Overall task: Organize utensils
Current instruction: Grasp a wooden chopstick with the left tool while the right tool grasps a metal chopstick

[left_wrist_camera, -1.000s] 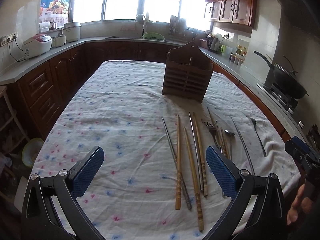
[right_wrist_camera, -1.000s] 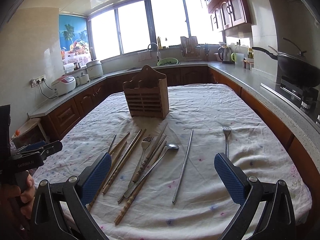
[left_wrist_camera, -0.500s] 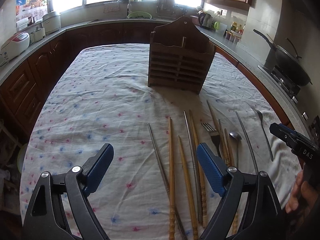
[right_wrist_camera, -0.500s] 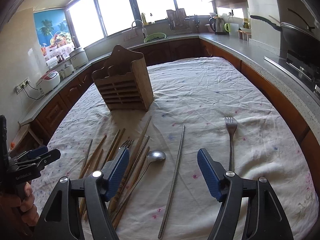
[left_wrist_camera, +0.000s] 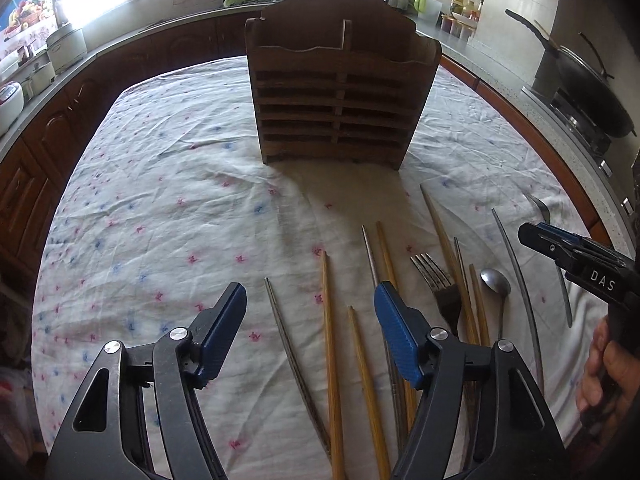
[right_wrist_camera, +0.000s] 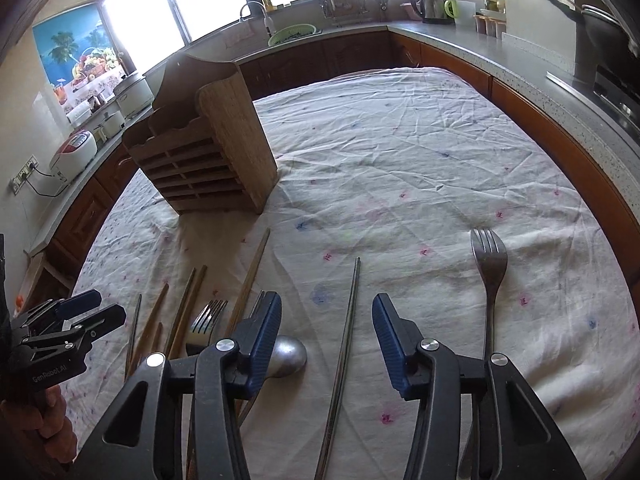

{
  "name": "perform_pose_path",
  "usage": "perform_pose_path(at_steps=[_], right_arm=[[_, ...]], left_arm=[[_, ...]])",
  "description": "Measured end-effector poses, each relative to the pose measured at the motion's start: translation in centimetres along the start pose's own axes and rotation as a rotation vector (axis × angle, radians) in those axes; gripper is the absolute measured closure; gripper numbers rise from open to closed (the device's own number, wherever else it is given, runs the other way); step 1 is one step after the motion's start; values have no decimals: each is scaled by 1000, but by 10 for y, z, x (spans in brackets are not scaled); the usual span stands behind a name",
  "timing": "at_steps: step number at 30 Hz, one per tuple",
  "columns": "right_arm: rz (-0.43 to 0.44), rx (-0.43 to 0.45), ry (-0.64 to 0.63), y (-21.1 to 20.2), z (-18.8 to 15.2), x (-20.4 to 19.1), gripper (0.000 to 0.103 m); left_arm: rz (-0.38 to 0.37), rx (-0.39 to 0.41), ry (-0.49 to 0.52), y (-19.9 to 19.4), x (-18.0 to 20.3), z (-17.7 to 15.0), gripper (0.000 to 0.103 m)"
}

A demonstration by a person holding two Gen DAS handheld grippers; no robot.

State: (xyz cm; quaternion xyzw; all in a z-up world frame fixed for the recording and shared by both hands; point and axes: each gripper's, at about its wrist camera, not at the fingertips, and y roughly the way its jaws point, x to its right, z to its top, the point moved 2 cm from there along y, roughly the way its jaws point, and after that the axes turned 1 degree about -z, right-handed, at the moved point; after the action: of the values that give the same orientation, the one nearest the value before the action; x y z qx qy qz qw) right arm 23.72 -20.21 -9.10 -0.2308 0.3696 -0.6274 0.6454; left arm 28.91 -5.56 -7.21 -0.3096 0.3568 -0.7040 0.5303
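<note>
My right gripper [right_wrist_camera: 326,332] spread, empty, straddling metal chopstick [right_wrist_camera: 347,332]; left gripper [left_wrist_camera: 310,322] spread, empty over bamboo chopsticks [left_wrist_camera: 329,340]. Wooden holder [left_wrist_camera: 340,100] beyond. Risk: thin rod slips on cloth, pad catches neighbouring spoon [right_wrist_camera: 289,356].

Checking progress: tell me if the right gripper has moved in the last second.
Yes. The right gripper has moved forward and down toward the table; the wooden utensil holder looms nearer, and it now straddles the metal chopstick.
</note>
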Motion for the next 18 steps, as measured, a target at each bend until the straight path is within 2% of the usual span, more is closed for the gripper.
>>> perform_pose_path(at_steps=[3, 8, 13, 18], right_arm=[[-7, -24, 5, 12, 4, 2, 59], [-31, -48, 9, 26, 11, 8, 66], [-63, -76, -3, 42, 14, 10, 71], [-118, -82, -61, 52, 14, 2, 78]], left_arm=[[-8, -31, 17, 13, 2, 5, 42], [-19, -91, 30, 33, 4, 9, 59], [-37, -136, 42, 49, 6, 9, 60], [-15, -128, 93, 51, 14, 9, 60]])
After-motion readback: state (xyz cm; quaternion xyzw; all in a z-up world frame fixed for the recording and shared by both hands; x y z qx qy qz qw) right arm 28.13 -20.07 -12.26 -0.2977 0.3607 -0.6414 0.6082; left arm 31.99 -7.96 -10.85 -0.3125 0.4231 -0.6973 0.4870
